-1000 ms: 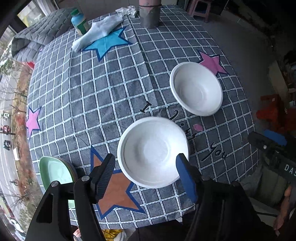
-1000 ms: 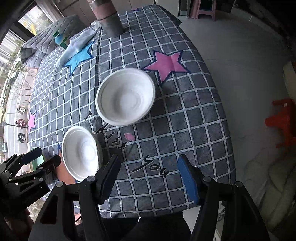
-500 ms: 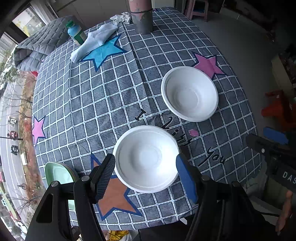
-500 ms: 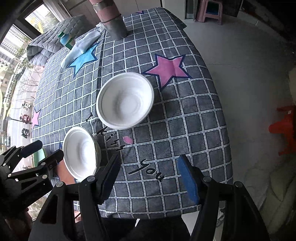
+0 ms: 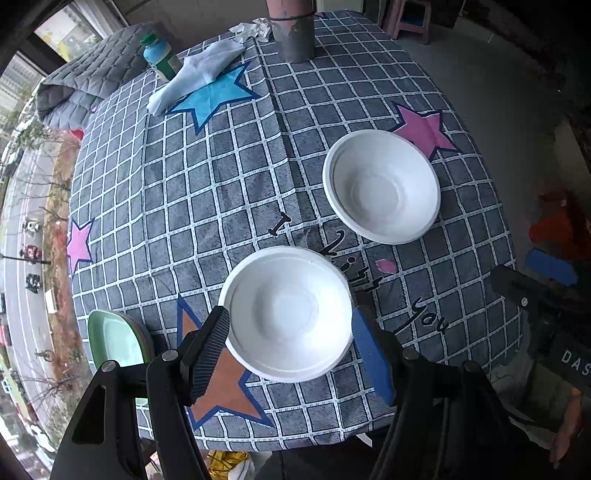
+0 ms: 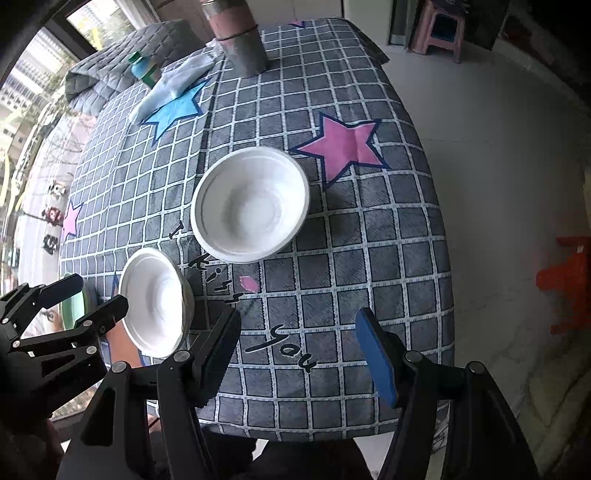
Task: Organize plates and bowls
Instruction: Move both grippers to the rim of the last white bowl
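Two white bowls sit upright on the checked tablecloth. The near bowl (image 5: 288, 314) (image 6: 153, 301) lies in front of my left gripper (image 5: 290, 349), which is open and empty above it. The far bowl (image 5: 380, 186) (image 6: 251, 205) sits beside the pink star. A stack of green plates (image 5: 114, 339) (image 6: 74, 308) rests at the table's near left edge. My right gripper (image 6: 299, 350) is open and empty, above the table's near edge, short of the far bowl. The left gripper also shows in the right wrist view (image 6: 83, 299).
A grey metal post (image 5: 291, 33) (image 6: 240, 40) stands at the table's far side. A white cloth (image 5: 195, 75), crumpled tissue (image 5: 251, 29) and a green-capped bottle (image 5: 160, 57) lie beside it. A grey quilt (image 5: 77, 85) hangs off the far left. The table edge (image 5: 295, 439) is close below me.
Both grippers have drawn back and up a little, so the table looks smaller and more of its far side shows. Both stay open. The bowls and plates have not moved.
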The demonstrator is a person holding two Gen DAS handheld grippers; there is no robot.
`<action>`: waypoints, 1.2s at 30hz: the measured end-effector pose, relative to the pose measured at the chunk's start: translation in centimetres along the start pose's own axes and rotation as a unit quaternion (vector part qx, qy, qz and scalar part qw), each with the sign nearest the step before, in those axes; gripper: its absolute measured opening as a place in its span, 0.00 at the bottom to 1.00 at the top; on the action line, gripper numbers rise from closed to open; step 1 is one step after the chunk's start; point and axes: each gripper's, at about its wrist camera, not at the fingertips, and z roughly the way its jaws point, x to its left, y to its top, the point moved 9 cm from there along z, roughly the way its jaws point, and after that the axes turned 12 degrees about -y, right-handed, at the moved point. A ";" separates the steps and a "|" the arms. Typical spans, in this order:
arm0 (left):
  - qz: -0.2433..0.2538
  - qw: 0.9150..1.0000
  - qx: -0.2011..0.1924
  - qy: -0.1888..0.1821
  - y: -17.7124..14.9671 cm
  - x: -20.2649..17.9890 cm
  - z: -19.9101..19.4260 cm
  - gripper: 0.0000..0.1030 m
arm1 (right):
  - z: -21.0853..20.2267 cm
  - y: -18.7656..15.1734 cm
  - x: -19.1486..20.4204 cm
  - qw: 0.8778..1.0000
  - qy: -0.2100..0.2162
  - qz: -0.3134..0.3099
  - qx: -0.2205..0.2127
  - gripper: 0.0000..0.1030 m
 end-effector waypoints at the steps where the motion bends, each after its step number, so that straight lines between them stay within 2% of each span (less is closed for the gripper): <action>1: -0.003 1.000 0.001 0.002 -0.1 0.0 0.0 0.70 | 0.0 0.0 0.1 1.000 0.000 -0.005 -0.001 0.64; 8: -0.027 1.000 -0.008 0.012 -0.7 0.1 -0.9 0.71 | -0.1 0.0 0.7 0.999 -0.008 -0.039 -0.015 0.64; 14: -0.017 1.000 -0.005 0.015 -0.9 0.1 -0.7 0.71 | -0.4 0.2 1.5 0.998 -0.018 -0.057 -0.032 0.64; 36: 0.022 0.999 -0.034 -0.029 2.9 2.3 -2.2 0.71 | -2.9 2.3 3.0 0.994 -0.080 -0.033 -0.064 0.64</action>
